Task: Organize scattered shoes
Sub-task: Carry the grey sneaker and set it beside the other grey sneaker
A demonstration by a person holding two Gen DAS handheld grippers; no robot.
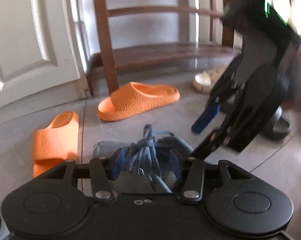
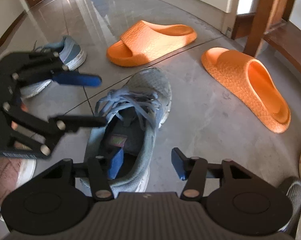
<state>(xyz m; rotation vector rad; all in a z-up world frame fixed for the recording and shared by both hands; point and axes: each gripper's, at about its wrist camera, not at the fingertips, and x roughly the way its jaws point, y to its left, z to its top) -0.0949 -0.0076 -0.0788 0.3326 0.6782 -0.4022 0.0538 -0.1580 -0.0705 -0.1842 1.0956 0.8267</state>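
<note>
A grey-blue sneaker (image 2: 150,86) with blue laces stands on the tiled floor, toe pointing away from me. My right gripper (image 2: 147,165) is open and straddles its heel collar. One blue pad (image 2: 115,166) is inside the opening and the other (image 2: 178,164) is outside, clear of the wall. My left gripper (image 2: 102,100) comes in from the left, open, its fingertips at the laces. In the left wrist view the sneaker (image 1: 108,146) and its laces lie between the left gripper's (image 1: 146,164) pads, with the right gripper (image 1: 193,142) just beyond. The matching sneaker (image 2: 70,52) lies behind.
Two orange slides (image 2: 150,42) (image 2: 248,86) lie on the floor ahead, near a wooden bench leg (image 2: 260,20). A cream shoe (image 1: 206,80) and a black sandal (image 1: 278,124) sit at the right. A white door (image 1: 30,40) stands to the left. A person's foot (image 2: 6,176) is beside me.
</note>
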